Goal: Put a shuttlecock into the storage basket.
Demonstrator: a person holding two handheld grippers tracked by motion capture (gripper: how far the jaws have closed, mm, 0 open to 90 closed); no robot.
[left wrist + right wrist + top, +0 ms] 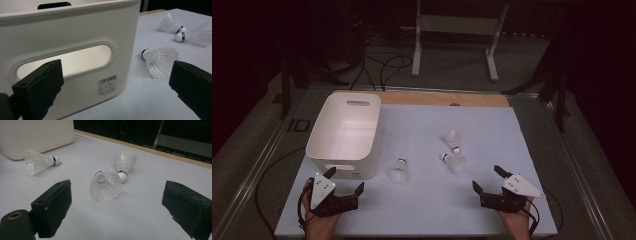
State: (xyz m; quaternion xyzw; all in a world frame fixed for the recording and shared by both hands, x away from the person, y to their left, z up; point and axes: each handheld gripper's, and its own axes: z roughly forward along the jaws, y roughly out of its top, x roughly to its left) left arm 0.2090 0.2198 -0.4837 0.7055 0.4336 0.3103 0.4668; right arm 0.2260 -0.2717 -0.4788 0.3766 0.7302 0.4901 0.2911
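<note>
Your two grippers, left (346, 182) and right (486, 178), rest wide open and empty at the near table edge. Three shuttlecocks (398, 170) lie beside the white bin (362, 150); squeezing hard would likely crush feathers.

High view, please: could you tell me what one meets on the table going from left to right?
left gripper → white bin → shuttlecock beside the bin → the pair of shuttlecocks → right gripper
</note>
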